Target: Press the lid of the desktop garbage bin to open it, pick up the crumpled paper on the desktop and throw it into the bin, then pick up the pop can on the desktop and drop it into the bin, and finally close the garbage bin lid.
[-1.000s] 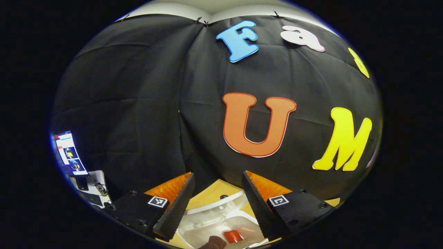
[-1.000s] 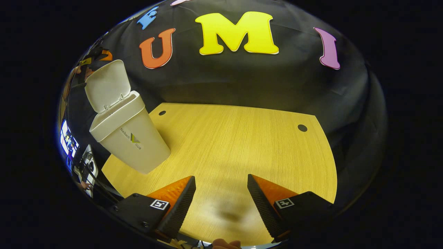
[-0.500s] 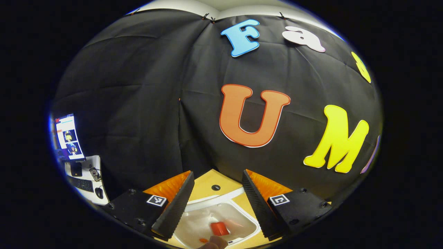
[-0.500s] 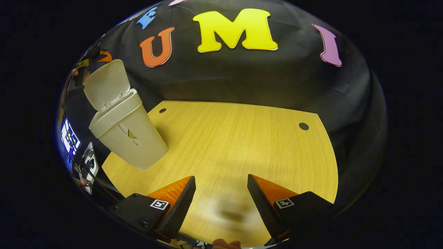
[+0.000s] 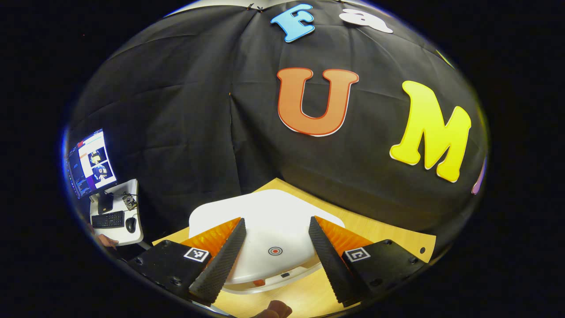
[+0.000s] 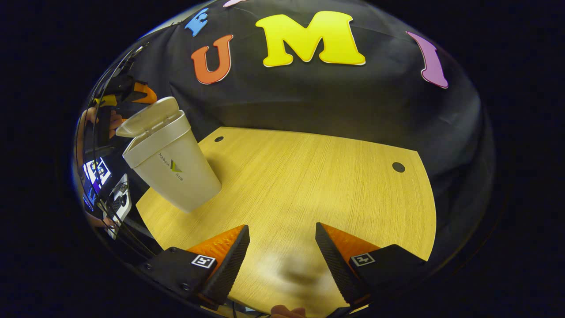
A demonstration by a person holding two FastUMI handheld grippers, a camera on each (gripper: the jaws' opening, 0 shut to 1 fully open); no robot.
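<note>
In the left gripper view, the left tongs [image 5: 274, 251] are spread wide and hold nothing; they sit directly above the white lid [image 5: 269, 221] of the garbage bin [image 5: 265, 282], one finger at each side of it, and whether either finger touches the lid cannot be told. The lid carries a red ring mark [image 5: 274, 251] between the fingers and lies nearly flat, with a narrow gap above the bin rim on the near side, where a small orange patch shows. In the right gripper view, the right tongs [image 6: 282, 254] are likewise wide open and empty, above bare wood of the bench [image 6: 318, 176]. The garbage bin [image 6: 176, 176] stands at the far left of the bench, its lid [image 6: 148, 117] tilted slightly up from the rim, with the other gripper [image 6: 128, 88] and the hand holding it just behind the lid. A side desk with a monitor [image 5: 90, 162] and keyboard [image 5: 109, 218] stands beyond the bench.
</note>
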